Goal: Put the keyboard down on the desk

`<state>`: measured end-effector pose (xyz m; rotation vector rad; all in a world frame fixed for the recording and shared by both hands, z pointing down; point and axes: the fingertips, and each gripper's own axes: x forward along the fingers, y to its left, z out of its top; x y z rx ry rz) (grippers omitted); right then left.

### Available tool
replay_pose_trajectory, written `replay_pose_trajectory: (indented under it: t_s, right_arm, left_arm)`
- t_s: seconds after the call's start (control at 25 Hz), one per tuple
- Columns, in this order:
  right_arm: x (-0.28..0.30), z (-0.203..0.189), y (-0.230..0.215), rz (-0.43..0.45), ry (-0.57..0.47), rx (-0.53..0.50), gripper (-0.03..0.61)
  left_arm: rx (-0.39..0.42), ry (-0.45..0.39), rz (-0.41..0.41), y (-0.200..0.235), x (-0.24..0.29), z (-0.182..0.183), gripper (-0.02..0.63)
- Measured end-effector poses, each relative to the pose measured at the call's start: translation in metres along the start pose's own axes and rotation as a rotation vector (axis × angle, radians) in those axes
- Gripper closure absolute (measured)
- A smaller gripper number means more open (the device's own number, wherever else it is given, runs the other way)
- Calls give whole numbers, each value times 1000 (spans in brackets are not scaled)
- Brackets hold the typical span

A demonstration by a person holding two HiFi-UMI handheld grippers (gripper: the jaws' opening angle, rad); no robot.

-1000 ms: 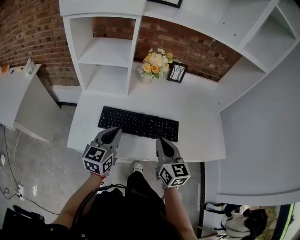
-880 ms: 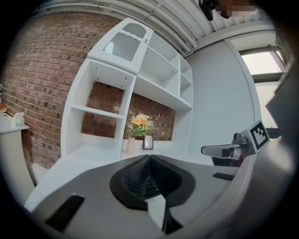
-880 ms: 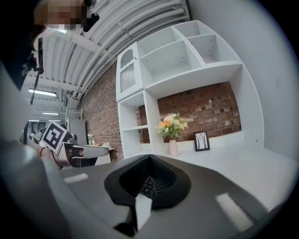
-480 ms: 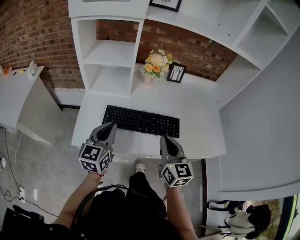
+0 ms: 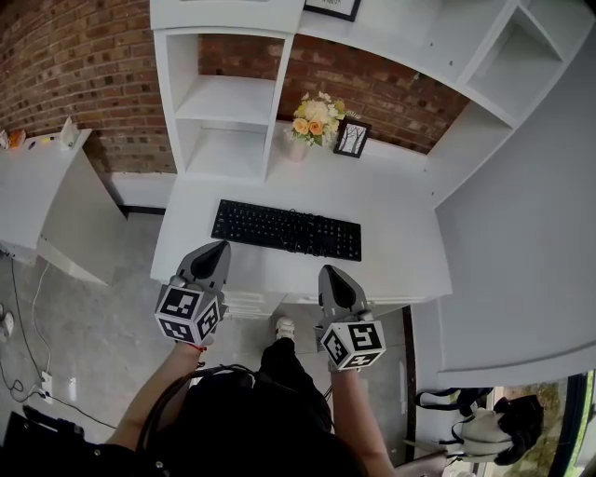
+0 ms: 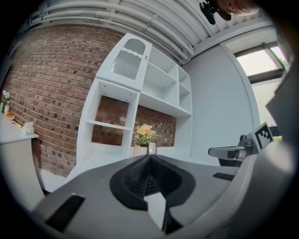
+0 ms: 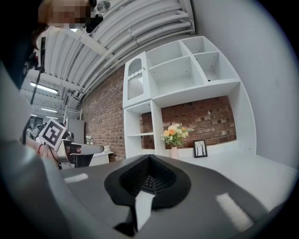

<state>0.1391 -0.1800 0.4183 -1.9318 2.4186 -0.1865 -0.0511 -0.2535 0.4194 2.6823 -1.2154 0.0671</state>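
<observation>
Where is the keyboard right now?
In the head view, the keyboard lies flat at the centre of the desk, just beyond the left gripper and right gripper, flowers behind it.

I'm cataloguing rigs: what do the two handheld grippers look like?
Both the left gripper and right gripper have grey tapered jaws with black textured pads, each carrying a white cube of black square markers. The person wears black.

upper picture frame (image 5: 332,7): cut by top edge | keyboard (image 5: 286,229) legends: unreadable
</observation>
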Motion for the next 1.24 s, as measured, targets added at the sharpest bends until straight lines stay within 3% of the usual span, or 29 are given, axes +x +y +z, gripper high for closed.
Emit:
replay_pose_trajectory:
  t_s: [0.64, 1.24]
  right_arm:
    - [-24, -4, 32, -27, -9, -8, 577]
    - [-32, -12, 16, -62, 11, 11, 577]
  left_arm:
    - [-15, 18, 2, 6, -42, -17, 612]
    - [-13, 35, 4, 1, -34, -24, 612]
